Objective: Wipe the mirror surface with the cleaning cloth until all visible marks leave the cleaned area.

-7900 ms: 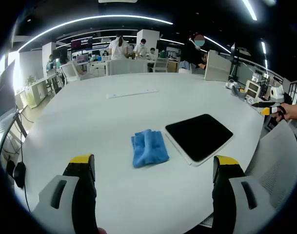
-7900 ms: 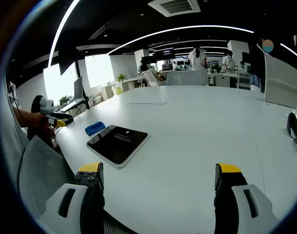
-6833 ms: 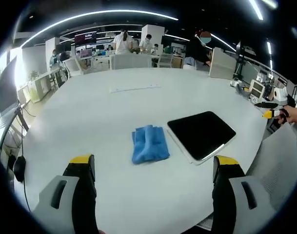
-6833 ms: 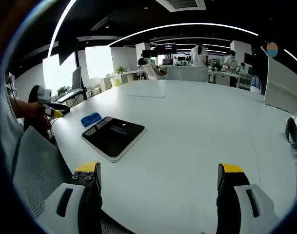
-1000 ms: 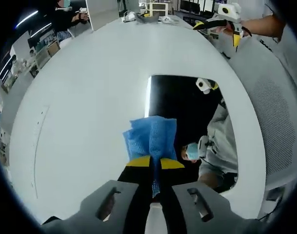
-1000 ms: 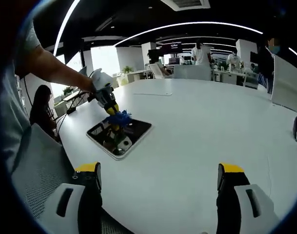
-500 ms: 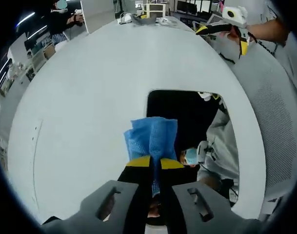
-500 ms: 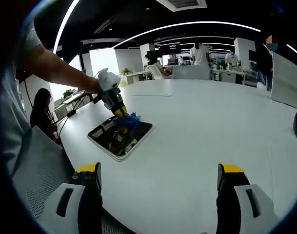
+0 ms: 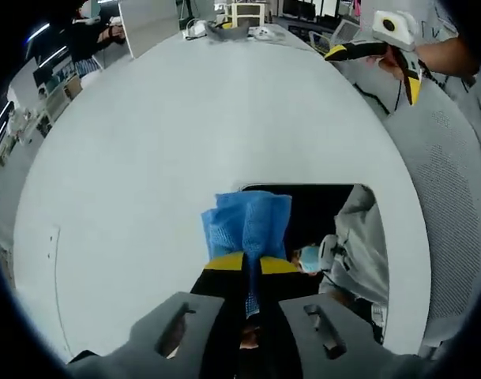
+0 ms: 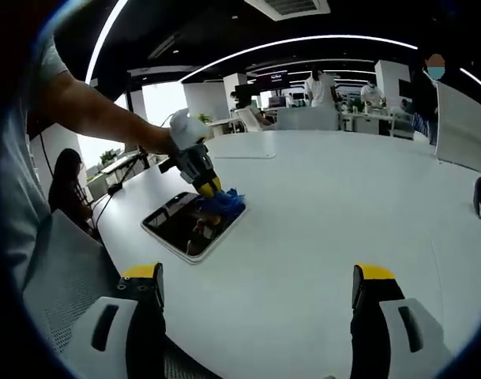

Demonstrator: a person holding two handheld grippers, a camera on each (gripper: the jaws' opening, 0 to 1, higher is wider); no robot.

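Observation:
My left gripper (image 9: 251, 262) is shut on the blue cleaning cloth (image 9: 246, 223), which hangs out past its yellow tips and presses on the far part of the dark mirror (image 9: 327, 213). The mirror reflects a person. In the right gripper view the same left gripper (image 10: 212, 190) holds the cloth (image 10: 224, 202) down at the far right corner of the white-framed mirror (image 10: 182, 225). My right gripper (image 10: 256, 278) is open above the white table, well to the right of the mirror, and it appears as a yellow-tipped tool (image 9: 382, 54) at the upper right of the left gripper view.
The big round white table (image 10: 327, 205) spreads around the mirror. A grey mesh chair (image 9: 449, 181) stands at the table's near edge. A monitor, desks and people fill the far office (image 10: 319, 99). Small items lie at the table's far rim (image 9: 224, 28).
My left gripper has slid the cloth across the mirror toward its far right corner. The right gripper has kept still and open.

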